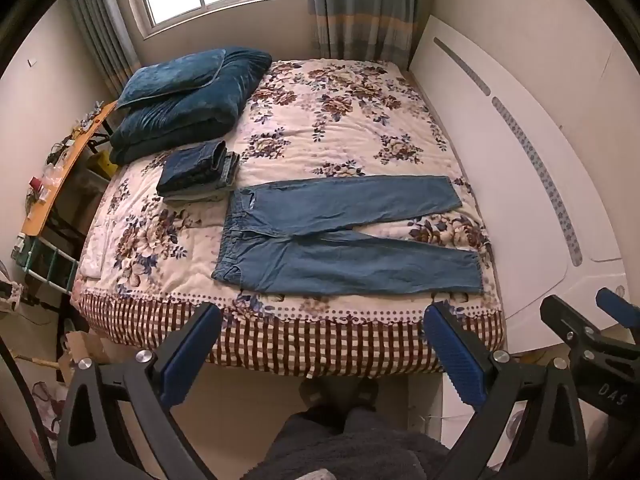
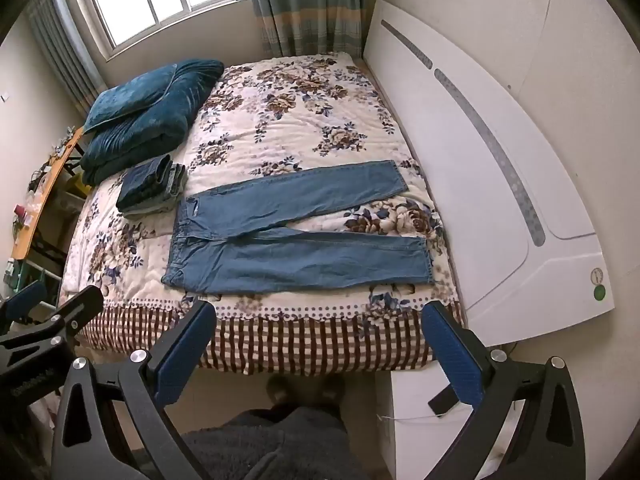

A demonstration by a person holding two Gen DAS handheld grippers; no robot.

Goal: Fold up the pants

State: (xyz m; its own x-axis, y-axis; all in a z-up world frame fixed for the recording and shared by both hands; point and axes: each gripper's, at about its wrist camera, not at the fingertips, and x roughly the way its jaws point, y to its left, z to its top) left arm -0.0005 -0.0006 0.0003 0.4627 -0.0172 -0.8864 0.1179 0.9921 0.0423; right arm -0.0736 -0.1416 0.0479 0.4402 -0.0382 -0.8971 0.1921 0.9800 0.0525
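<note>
Blue denim pants (image 1: pixel 340 236) lie flat on the floral quilted bed (image 1: pixel 352 120), legs splayed, just beside the folded dark jeans stack (image 1: pixel 198 176). Left tool (image 1: pixel 320 344) and right tool (image 2: pixel 318 342) both gape wide, empty. Denim looks soft, floppy, fairly heavy; pinch waistband and hems.

A pair of blue pants (image 2: pixel 296 232) is being shown lying flat on the flowery bed (image 2: pixel 304 120), with the legs spread apart and pointing right. A pile of folded jeans (image 2: pixel 154 190) is being kept just beside the waistband, near a big blue blanket (image 2: pixel 148 120). The right claw (image 2: pixel 318 354) is being held wide open above the bed's near edge, with nothing in it.
</note>
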